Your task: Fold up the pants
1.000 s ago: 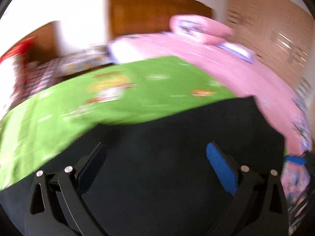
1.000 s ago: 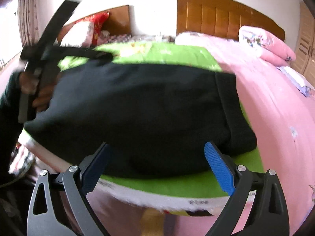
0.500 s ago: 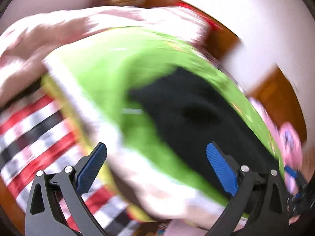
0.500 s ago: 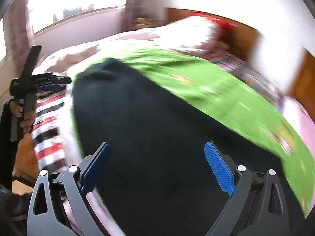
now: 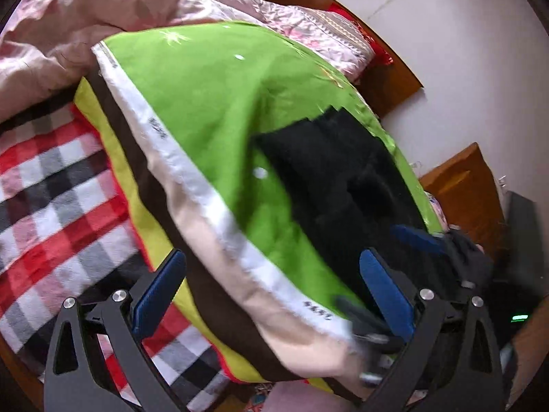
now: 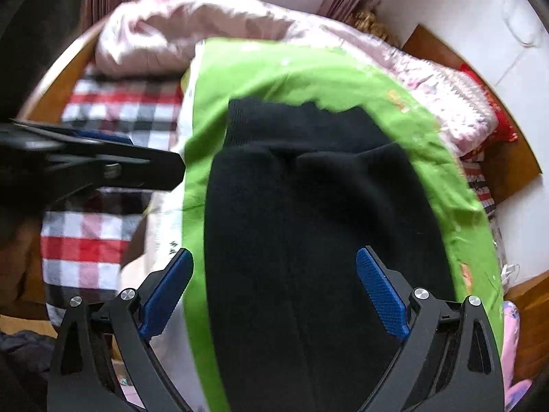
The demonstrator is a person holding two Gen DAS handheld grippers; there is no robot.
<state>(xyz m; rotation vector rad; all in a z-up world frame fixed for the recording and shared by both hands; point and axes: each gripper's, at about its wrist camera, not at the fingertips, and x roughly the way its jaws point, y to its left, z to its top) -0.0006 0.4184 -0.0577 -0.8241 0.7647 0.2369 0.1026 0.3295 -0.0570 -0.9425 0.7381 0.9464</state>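
Observation:
Black pants (image 6: 308, 213) lie flat on a green sheet (image 6: 260, 75), their far end with a ribbed band and two cuffs. They also show in the left wrist view (image 5: 343, 178), on the sheet's right part. My right gripper (image 6: 274, 288) is open and empty, hovering over the pants. My left gripper (image 5: 271, 292) is open and empty, beside the sheet's white edge (image 5: 192, 171), away from the pants. In the right wrist view the left gripper (image 6: 113, 168) shows side-on at the left. In the left wrist view the right gripper (image 5: 418, 240) shows over the pants.
A red, white and black checked blanket (image 5: 51, 206) lies left of the green sheet. A pale pink quilt (image 6: 178, 31) is bunched at the far end. A wooden headboard (image 5: 463, 185) and white wall stand at the right.
Both views have swung round from the pink bed side to the sheet's other end. The left gripper has pulled off the pants to the sheet's edge. Both stay open.

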